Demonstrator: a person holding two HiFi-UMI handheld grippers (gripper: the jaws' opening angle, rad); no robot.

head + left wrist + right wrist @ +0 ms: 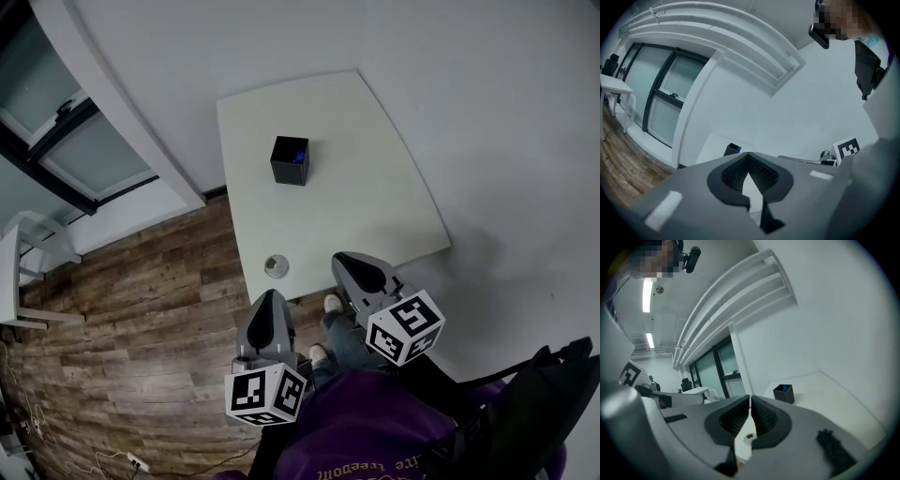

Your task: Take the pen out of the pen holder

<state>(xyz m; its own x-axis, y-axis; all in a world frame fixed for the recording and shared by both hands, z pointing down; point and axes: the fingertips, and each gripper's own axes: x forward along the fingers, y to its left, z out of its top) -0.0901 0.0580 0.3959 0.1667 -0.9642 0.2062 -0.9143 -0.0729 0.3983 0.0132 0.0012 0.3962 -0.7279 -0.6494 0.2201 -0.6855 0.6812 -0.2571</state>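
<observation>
Currently, blue pen point(298, 154) seen inside pen holder point(287, 167), L gripper point(271, 300) & R gripper point(354, 267) held well apart from it, jaws closed, empty.

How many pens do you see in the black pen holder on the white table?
1. A blue pen shows at the right of the opening of the pen holder. Shorter pens may be hidden below its rim.
</observation>
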